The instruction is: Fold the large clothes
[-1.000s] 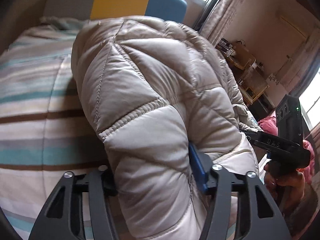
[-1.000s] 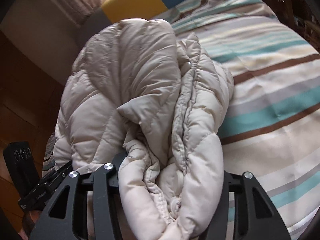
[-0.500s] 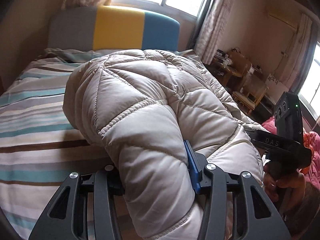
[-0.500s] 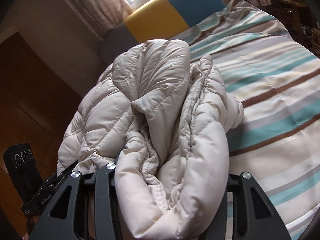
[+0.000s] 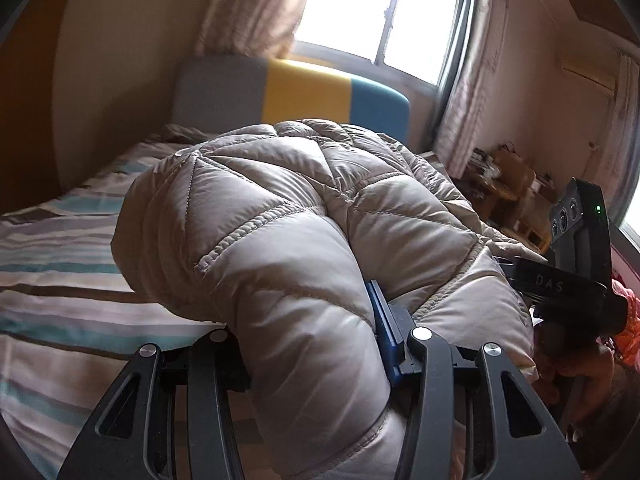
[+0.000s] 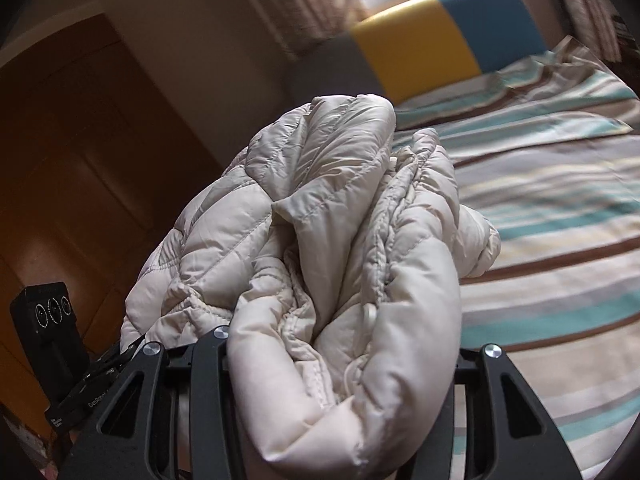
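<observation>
slippage risk: left hand-held gripper [image 5: 316, 356] and right hand-held gripper [image 6: 340, 360] each clamp thick folds of puffy beige quilted jacket [image 5: 304, 216]; slick bulk could squirm free ahead, over striped bed [image 6: 560, 216].

The left wrist camera sits just behind the left gripper [image 5: 316, 344], looking slightly down along its 2 fingers, very near the padded jacket [image 5: 280, 216], toward the far headboard [image 5: 296, 92] and window [image 5: 372, 20]. The right wrist camera sits behind the right gripper [image 6: 344, 356], equally near, its frame tilted. Both views share the jacket, the striped bed [image 6: 560, 216] and the headboard; each catches the other gripper at its edge.
</observation>
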`<state>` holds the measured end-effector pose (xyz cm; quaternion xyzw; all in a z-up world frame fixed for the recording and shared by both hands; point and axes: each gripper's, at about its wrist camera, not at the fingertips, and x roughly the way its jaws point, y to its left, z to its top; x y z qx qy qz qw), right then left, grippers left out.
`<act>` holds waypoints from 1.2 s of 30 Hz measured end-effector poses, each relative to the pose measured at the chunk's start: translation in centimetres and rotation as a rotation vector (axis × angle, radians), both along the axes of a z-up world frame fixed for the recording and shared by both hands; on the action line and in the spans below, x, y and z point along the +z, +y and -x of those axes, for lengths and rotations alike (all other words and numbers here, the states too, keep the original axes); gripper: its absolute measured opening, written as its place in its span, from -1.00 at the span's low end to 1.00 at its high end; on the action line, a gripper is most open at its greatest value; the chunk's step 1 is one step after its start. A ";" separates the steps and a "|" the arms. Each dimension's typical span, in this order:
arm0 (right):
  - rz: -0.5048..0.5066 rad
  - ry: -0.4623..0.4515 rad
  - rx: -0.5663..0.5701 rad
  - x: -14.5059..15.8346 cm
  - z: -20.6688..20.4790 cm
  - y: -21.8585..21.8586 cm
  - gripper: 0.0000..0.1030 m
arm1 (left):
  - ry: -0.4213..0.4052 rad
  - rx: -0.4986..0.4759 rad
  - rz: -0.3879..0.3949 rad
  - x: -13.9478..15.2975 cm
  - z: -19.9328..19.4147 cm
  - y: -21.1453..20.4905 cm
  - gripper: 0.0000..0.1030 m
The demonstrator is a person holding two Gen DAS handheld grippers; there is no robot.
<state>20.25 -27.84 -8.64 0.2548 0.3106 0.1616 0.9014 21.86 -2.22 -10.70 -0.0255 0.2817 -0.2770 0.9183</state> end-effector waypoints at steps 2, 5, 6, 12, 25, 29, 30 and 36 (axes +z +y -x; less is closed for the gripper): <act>0.010 -0.015 0.024 0.1 -0.6 2.3 -0.13 | -0.012 0.027 0.002 0.1 0.2 2.1 -0.09; 0.027 -0.009 0.052 -0.8 -3.7 4.3 -0.13 | -0.009 0.072 0.002 -0.5 0.3 5.2 -0.09; 0.032 -0.005 0.062 -1.2 -4.1 5.1 -0.13 | -0.006 0.081 0.004 -0.6 0.3 5.7 -0.09; 0.107 0.003 0.079 -3.6 -5.4 8.2 -0.13 | 0.028 0.119 0.051 -4.2 0.6 9.9 -0.09; 0.239 0.117 -0.021 -9.9 -5.5 7.5 0.17 | 0.164 0.234 0.102 -10.6 1.3 12.1 0.74; 0.280 0.113 -0.037 -9.2 -4.7 8.5 0.19 | 0.189 0.284 0.118 -10.1 2.2 12.5 0.78; 0.298 0.113 -0.044 -9.1 -4.4 8.7 0.19 | 0.191 0.298 0.113 -9.7 2.5 12.5 0.79; 0.324 0.161 -0.078 -9.6 -2.4 9.1 0.21 | 0.168 0.331 0.054 -8.3 3.9 12.1 0.84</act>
